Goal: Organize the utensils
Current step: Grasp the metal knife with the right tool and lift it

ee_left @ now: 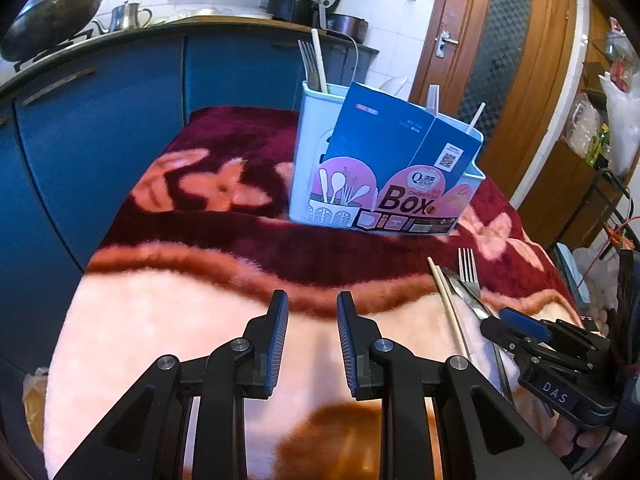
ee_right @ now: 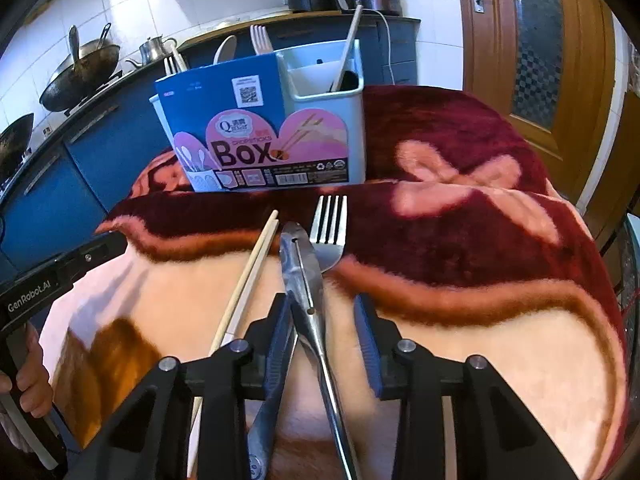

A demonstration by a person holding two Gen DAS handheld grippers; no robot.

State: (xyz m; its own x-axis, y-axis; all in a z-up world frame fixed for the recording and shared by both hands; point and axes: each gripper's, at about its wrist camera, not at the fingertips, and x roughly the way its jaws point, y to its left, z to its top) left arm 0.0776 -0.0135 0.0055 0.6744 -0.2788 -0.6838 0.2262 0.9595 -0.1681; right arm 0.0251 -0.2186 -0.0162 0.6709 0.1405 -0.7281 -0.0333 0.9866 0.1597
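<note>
A pale utensil holder (ee_right: 324, 120) with a blue "Box" card wrap (ee_right: 224, 120) stands on the blanket; it also shows in the left wrist view (ee_left: 312, 168). It holds a fork (ee_left: 308, 64), a chopstick (ee_right: 346, 52) and other utensils. On the blanket lie a metal fork (ee_right: 330, 232), a slotted metal peeler (ee_right: 300, 272) and a pair of chopsticks (ee_right: 248, 280). My right gripper (ee_right: 324, 320) is open, its fingers on either side of the peeler and fork handles. My left gripper (ee_left: 312, 320) is open and empty over the pink part of the blanket.
A red and pink fleece blanket (ee_right: 480, 240) covers the table. Blue cabinets (ee_left: 100, 140) with woks and a kettle stand behind. A wooden door (ee_left: 500, 60) is at the right. A cluttered shelf (ee_left: 600, 128) is at the far right.
</note>
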